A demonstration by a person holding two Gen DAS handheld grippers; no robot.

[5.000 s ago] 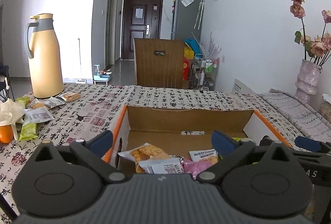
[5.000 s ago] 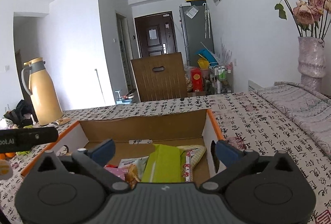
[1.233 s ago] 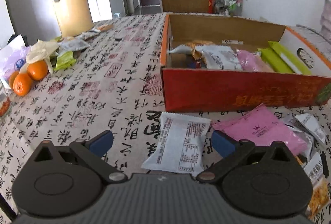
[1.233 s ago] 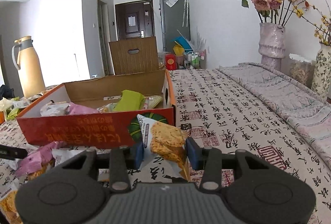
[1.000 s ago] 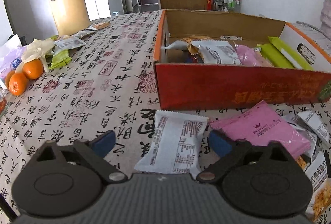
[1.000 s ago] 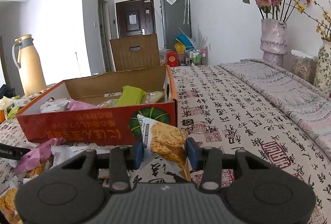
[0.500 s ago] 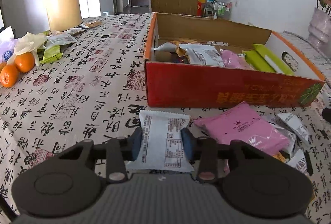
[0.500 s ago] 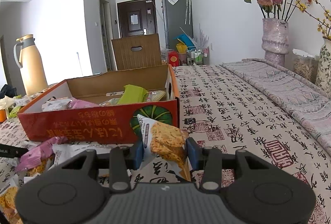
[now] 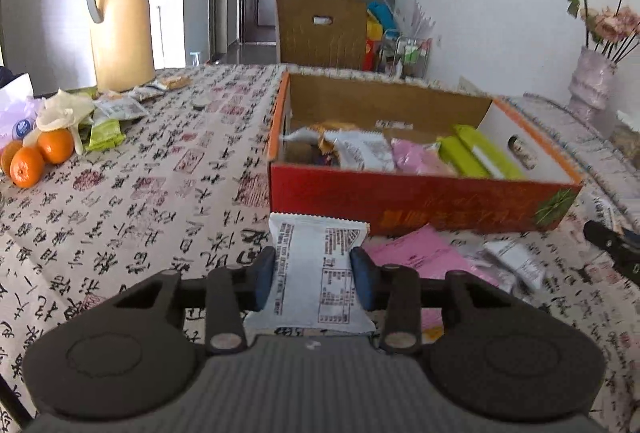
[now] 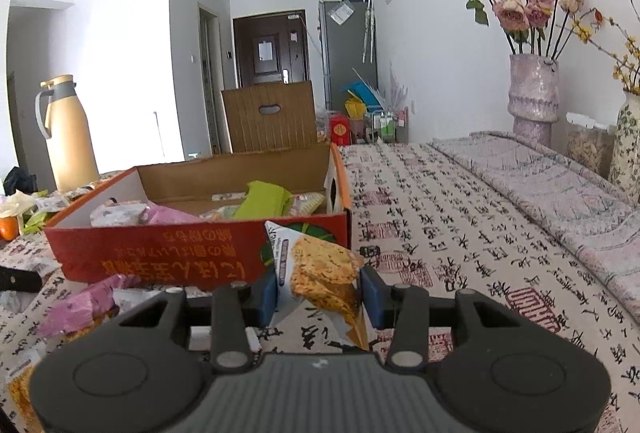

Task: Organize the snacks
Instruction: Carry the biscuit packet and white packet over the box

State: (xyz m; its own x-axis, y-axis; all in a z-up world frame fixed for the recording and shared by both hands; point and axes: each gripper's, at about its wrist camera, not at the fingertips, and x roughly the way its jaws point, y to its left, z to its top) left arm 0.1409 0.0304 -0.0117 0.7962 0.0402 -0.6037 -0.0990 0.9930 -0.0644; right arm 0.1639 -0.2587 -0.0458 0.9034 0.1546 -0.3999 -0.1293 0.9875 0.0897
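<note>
Our left gripper [image 9: 312,275] clamps a white printed snack packet [image 9: 316,273] at lower centre. Our right gripper [image 10: 319,297] clamps a cracker-picture packet [image 10: 320,273] before the red box [image 10: 192,253].

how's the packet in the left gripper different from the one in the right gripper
The white packet shows small black print and a table of text; the cracker packet shows a picture of golden crackers. The white packet lies flat and square between the left gripper pads; the cracker packet sits twisted in the right gripper, a corner pointing up. Both are sealed snack packets, clamped, in front of the red box.
</note>
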